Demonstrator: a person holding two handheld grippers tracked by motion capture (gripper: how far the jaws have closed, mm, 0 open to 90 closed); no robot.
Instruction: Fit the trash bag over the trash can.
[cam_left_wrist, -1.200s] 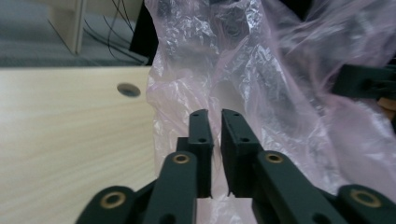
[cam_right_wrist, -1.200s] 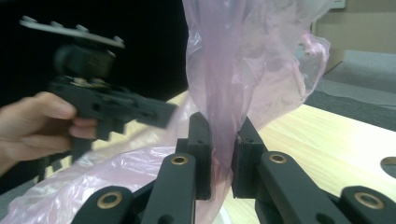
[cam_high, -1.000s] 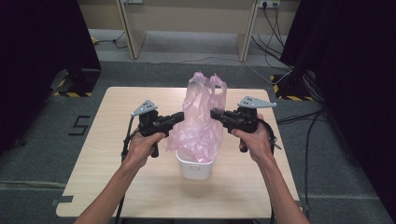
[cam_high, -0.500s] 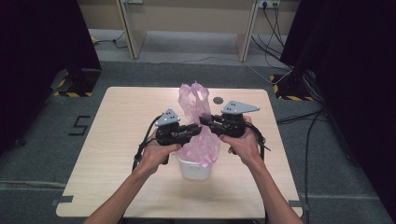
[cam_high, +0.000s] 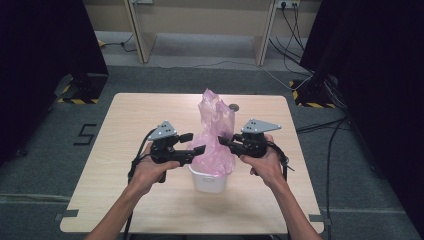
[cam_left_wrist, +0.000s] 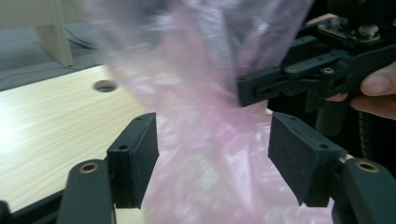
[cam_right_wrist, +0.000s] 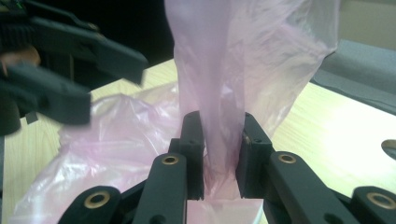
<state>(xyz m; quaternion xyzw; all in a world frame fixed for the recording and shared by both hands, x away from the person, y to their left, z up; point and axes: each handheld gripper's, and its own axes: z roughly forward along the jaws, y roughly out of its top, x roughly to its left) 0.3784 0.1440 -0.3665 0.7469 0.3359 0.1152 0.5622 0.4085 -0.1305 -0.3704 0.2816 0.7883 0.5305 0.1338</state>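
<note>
Table (cam_high: 125, 180): pale wood, seen from the high view, with a small round hole (cam_high: 233, 106) near its far edge.

Bag (cam_high: 216, 135): thin pink plastic, standing tall at the table's middle, its lower part tucked into the bin and its top rising loose above both grippers. In the left gripper view it is blurred, and its film is seen between that gripper's own pads.

Bin (cam_high: 209, 180): small, white, set on the table toward the near edge, just below and between the two grippers. The bag is draped over its rim.

Left gripper (cam_high: 196, 144): held level at the bag's left side. Its jaws have just been opening; in the left gripper view (cam_left_wrist: 212, 158) they are spread wide, and the pads (cam_left_wrist: 135, 158) are held clear of the film, so nothing is gripped, though the bag is between them.

Right gripper (cam_high: 222, 142): held level at the bag's right side, facing the left one. In the right gripper view (cam_right_wrist: 223, 154) a gathered fold of the bag is pinched between the pads (cam_right_wrist: 192, 149), which are drawn close together on it. The film fans out wider above the pinch.

Both grippers are near each other, with the bag between them.
</note>
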